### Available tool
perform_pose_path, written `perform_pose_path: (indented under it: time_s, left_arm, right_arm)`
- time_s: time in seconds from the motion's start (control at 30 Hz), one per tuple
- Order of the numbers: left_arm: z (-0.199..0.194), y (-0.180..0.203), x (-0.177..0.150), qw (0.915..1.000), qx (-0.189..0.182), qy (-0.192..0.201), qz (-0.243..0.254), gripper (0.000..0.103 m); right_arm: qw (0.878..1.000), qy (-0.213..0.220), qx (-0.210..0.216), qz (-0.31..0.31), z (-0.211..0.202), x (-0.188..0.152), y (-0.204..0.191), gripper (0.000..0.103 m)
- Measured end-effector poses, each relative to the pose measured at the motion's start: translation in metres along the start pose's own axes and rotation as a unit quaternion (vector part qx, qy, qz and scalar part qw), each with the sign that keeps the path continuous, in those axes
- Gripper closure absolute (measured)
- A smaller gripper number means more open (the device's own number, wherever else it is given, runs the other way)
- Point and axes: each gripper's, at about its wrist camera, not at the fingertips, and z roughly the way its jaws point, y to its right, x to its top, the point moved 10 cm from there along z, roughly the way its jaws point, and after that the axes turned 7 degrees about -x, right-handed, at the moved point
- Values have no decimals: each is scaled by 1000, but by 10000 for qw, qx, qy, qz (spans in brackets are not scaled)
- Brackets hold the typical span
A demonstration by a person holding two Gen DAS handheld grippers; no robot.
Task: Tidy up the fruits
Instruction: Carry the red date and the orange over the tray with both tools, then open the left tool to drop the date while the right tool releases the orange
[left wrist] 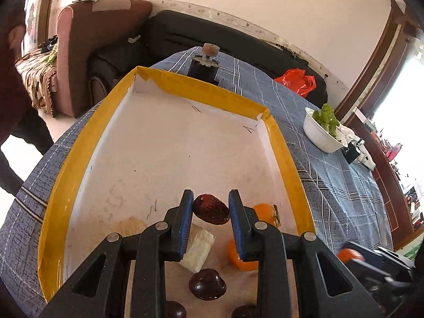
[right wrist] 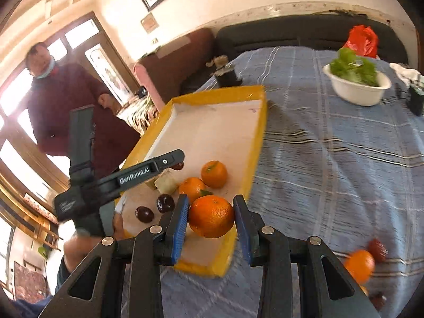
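Blue cloth table, yellow tray: your right gripper clamped an orange just over the tray's near corner; left gripper gripped a date.

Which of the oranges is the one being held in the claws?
The big orange between the right gripper pads, just above the tray's near corner. Two others lie loose in the tray; one sits on the tablecloth.

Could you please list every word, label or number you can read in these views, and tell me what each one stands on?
"GenRobot.AI": white lettering along the arm of the left gripper, seen from the right wrist.
Pale script on the strap around that gripper's handle: too blurred to read.
Pen marks on the floor of the yellow-rimmed tray: scribbles, no legible text.
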Motion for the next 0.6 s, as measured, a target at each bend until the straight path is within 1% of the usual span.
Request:
perform_pose_path:
  time_s: [0.17,0.3,0.37,0.43,0.53,0.57,0.6]
  left_arm:
    - [0,2,-1,9994,269,66,226,77]
    - [-6,2,3,9971,566,242,456,77]
    - [-7,3,4,9955,694,304,574,77]
    - [-9,5,6,9927,886,392,714,77]
    - [-13,10,7,9885,1086,506,923,76]
    - [-14,11,8,9868,1172,538,976,70]
    - [-15,12,9,9851,1251,583,1027,57]
  right_arm:
    - [9989,-8,-379,-279,24,5,-5,64]
    - [9975,-107,-521,-461,39,0,-7,64]
    - [9960,28,-670,-596,39,-1,-6,64]
    - [9947,36,-759,-691,37,-2,-6,62]
    - [9945,344,-760,-637,14,6,0,60]
    - [9944,476,-763,-563,1,8,2,59]
    - [9941,592,-760,-505,-8,12,4,58]
